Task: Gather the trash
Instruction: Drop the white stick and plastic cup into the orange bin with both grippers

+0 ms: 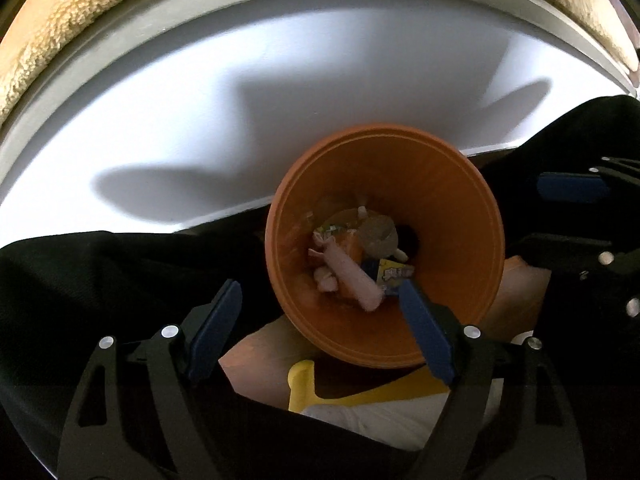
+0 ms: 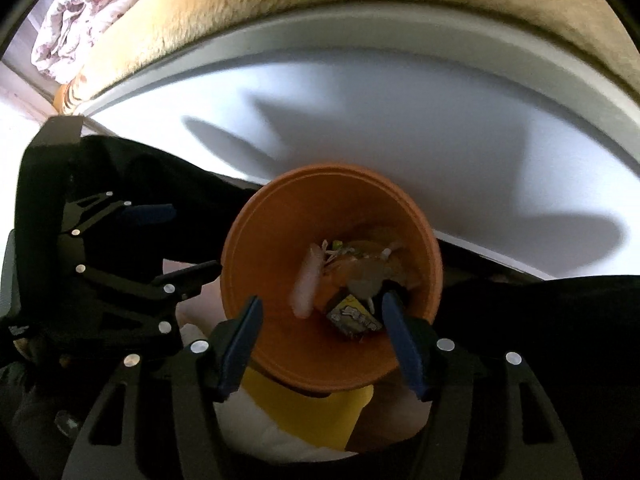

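An orange bin stands below the edge of a white table, seen from above in both views. Inside lie several pieces of trash: a pale pink tube, a yellow and blue wrapper, crumpled paper and a grey disc. The tube and wrapper also show in the right wrist view. My left gripper is open and empty above the bin's near rim. My right gripper is open and empty above the bin too. Each gripper shows at the side of the other's view.
The white table fills the upper half, with a beige fluffy blanket behind it. Black cloth lies on both sides of the bin. A yellow object and white fabric lie under the bin's near side.
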Tool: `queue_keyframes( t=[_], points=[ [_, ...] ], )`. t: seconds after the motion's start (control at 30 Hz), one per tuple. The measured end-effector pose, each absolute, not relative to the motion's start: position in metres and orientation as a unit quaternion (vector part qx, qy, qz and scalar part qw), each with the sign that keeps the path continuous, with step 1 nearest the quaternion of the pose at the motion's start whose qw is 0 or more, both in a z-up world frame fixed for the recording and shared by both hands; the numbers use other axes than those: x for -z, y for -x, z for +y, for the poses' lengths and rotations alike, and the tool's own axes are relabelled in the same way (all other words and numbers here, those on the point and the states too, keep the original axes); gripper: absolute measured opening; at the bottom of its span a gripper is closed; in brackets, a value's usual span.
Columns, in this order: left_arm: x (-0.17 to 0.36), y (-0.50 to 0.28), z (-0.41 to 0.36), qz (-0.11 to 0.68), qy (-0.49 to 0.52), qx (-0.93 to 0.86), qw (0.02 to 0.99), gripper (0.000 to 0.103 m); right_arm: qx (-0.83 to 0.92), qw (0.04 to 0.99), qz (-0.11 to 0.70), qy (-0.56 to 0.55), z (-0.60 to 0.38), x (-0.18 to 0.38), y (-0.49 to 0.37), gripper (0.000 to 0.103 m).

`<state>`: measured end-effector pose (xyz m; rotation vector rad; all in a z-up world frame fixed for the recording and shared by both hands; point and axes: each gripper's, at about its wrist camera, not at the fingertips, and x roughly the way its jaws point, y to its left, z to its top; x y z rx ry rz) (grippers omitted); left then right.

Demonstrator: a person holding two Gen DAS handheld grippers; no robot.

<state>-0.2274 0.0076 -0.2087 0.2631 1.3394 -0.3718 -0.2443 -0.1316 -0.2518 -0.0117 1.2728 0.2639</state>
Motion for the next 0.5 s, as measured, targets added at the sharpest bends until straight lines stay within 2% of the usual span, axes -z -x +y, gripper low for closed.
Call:
queue_keyframes(
  t=[0.27,0.5],
  points=[
    [0.192,0.229,0.004,0.595,-0.111,0.175,0.776,0.079,-0.125,0.837,0.533,0.012,-0.144,0.195,0.267,0.060],
    [0.137,0.223,0.001,0.545,-0.104,0.203,0.807,0.079,-0.124,0.882,0.455,-0.001,-0.177,0.113,0.244,0.060]
  ],
)
